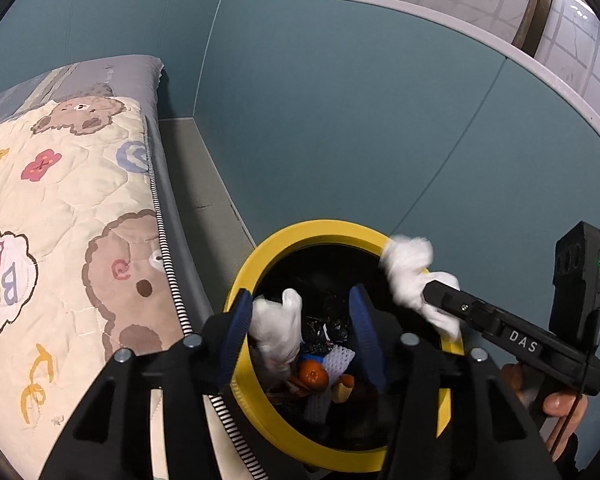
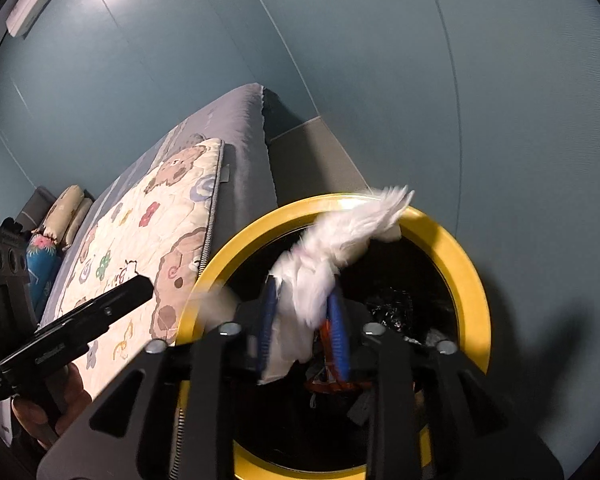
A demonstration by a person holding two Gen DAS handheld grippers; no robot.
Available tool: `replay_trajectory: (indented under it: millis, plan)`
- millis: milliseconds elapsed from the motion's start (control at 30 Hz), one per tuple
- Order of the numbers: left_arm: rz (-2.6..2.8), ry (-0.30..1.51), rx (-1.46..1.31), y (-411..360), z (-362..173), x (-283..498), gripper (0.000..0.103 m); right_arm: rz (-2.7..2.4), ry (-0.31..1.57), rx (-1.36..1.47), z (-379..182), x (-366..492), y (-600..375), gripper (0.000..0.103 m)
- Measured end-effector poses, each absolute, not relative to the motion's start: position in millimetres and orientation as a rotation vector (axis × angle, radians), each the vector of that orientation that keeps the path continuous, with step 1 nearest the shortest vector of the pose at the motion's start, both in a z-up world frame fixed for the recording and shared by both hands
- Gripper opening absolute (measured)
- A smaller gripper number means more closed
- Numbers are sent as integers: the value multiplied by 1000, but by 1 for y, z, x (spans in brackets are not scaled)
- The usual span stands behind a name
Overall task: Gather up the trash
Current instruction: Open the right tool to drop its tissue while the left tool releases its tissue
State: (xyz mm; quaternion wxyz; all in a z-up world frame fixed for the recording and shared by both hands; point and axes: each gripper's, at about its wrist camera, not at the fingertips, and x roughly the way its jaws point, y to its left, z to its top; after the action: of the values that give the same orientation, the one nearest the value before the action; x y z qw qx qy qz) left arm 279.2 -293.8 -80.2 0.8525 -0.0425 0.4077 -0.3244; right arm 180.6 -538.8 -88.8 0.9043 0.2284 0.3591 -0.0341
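While both grippers hang over a yellow-rimmed bin (image 1: pixel 260 256) w/ a dark inside, white tissue is seen at each. Left gripper (image 1: pixel 300 336): blue pads are spread fairly wide; a crumpled tissue wad (image 1: pixel 278 328) sits against the left pad (image 1: pixel 236 332), well clear of the right pad, so it is not pinched, and it hangs inside the bin mouth. Right gripper (image 2: pixel 304 332): jaws are narrow, w/ a 2nd tissue (image 2: pixel 328 264) between the blue pads; whether the pads press on it cannot be told, as it is blurred. That tissue's far end lies over the bin's back rim. Inside the bin, an orange fruit (image 1: pixel 314 374), white foam netting (image 1: pixel 338 360) & dark crumpled wrappers (image 1: pixel 324 332) are visible. A bed w/ a cream bear-print quilt (image 1: pixel 60 216) is beside the bin on the left, & a blue-green wall (image 1: pixel 380 120) stands behind it. Part of a hand (image 1: pixel 560 404) is seen on the right gripper's handle
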Motion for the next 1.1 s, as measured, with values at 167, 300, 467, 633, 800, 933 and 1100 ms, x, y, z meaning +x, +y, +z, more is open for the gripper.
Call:
replay_trajectory:
  millis: [167, 300, 467, 633, 800, 933, 1100]
  plan:
    - [-671, 845, -107, -281, -74, 277, 58, -84, 751, 478, -88, 177, -534, 46]
    - [-643, 818, -106, -266, -69, 271, 58, -76, 761, 480, -88, 178, -528, 48]
    - [-593, 805, -124, -234, -65, 259, 58, -24, 774, 461, -81, 178, -505, 48]
    - [-509, 779, -142, -186, -58, 247, 58, 42, 776, 410, -67, 184, -467, 48]
    - [-413, 748, -170, -133, -49, 231, 58, 124, 778, 349, -52, 186, -420, 48]
    - [-313, 712, -187, -86, -44, 214, 60, 185, 795, 291, -45, 193, -373, 48]
    - [-192, 695, -197, -34, -45, 192, 63, 217, 797, 202, -38, 194, -321, 48]
